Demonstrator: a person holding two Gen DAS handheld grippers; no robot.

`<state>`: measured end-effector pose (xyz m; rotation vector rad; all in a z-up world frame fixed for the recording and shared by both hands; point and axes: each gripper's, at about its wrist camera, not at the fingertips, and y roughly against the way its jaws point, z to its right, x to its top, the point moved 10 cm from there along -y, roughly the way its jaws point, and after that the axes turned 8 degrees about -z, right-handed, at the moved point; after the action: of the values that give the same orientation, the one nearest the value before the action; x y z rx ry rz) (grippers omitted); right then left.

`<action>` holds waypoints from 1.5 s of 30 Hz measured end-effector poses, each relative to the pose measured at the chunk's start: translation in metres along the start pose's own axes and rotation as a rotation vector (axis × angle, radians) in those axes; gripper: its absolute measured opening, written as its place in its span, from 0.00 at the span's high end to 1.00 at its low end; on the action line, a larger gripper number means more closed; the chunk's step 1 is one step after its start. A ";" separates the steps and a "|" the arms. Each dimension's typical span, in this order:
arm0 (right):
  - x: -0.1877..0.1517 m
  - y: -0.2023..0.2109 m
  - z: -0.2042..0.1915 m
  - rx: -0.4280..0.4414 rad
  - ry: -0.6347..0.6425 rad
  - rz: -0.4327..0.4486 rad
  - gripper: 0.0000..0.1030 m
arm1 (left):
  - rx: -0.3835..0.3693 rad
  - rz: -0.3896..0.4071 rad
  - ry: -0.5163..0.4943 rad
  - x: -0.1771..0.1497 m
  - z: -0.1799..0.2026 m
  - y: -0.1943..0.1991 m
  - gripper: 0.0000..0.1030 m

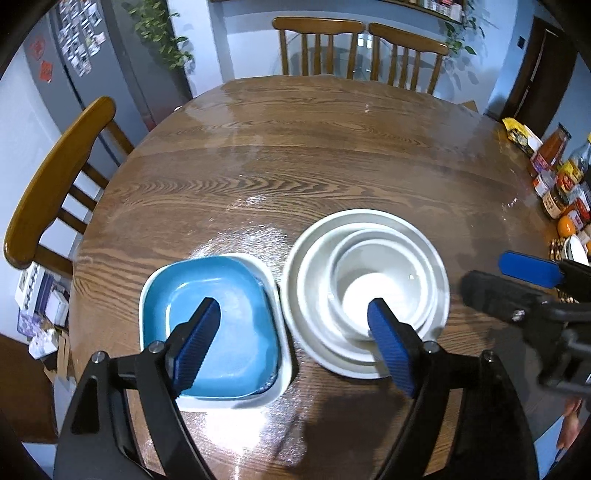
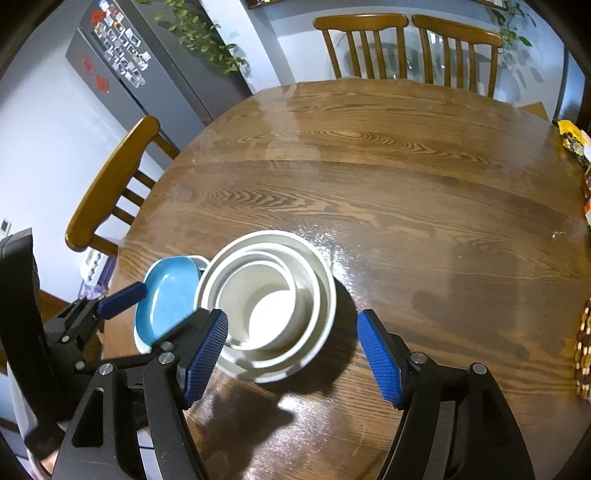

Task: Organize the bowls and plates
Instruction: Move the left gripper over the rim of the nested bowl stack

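A blue square plate [image 1: 225,314] lies in a white square dish [image 1: 284,354] near the round wooden table's [image 1: 295,166] front edge. Right beside it stand nested white round bowls [image 1: 384,269]. My left gripper [image 1: 293,310] hovers open above both stacks, one fingertip over each, holding nothing. My right gripper [image 1: 509,280] shows at the right, off the bowls. In the right wrist view my right gripper [image 2: 291,321] is open and empty above the near side of the white bowls [image 2: 266,295]. The blue plate [image 2: 166,299] lies left of them, with a pad of the left gripper's fingers [image 2: 122,299] beside it.
Jars, bottles and an orange [image 1: 565,225] crowd the table's right edge, with a yellow packet [image 1: 517,133] farther back. Wooden chairs stand at the far side [image 1: 321,29] and the left [image 1: 55,177]. A grey fridge with magnets [image 2: 122,55] is back left. The table [image 2: 406,184] is bare wood beyond the dishes.
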<state>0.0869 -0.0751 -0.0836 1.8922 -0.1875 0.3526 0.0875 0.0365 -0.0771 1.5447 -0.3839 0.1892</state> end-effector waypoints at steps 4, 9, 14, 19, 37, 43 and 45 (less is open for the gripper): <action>0.000 0.006 0.003 -0.004 -0.006 0.016 0.29 | -0.003 0.003 0.046 -0.001 -0.014 0.003 0.21; 0.000 0.010 0.008 0.004 -0.016 0.027 0.29 | -0.006 -0.004 0.096 -0.002 -0.028 0.003 0.21; -0.001 0.008 0.015 0.018 -0.042 0.029 0.29 | -0.009 -0.014 0.134 -0.007 -0.037 0.001 0.21; -0.003 0.006 0.023 0.025 -0.066 0.034 0.29 | 0.001 -0.006 0.138 -0.008 -0.037 0.000 0.21; -0.003 -0.002 0.025 0.043 -0.063 0.043 0.35 | -0.053 0.021 0.103 -0.003 -0.026 -0.001 0.41; -0.003 -0.010 0.024 0.059 -0.066 0.025 0.39 | -0.069 0.010 0.107 -0.003 -0.026 -0.004 0.49; -0.003 -0.011 0.023 0.064 -0.067 0.022 0.40 | -0.079 0.002 0.109 -0.004 -0.025 -0.006 0.53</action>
<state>0.0908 -0.0933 -0.1020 1.9674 -0.2446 0.3138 0.0894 0.0618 -0.0840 1.4491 -0.3032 0.2552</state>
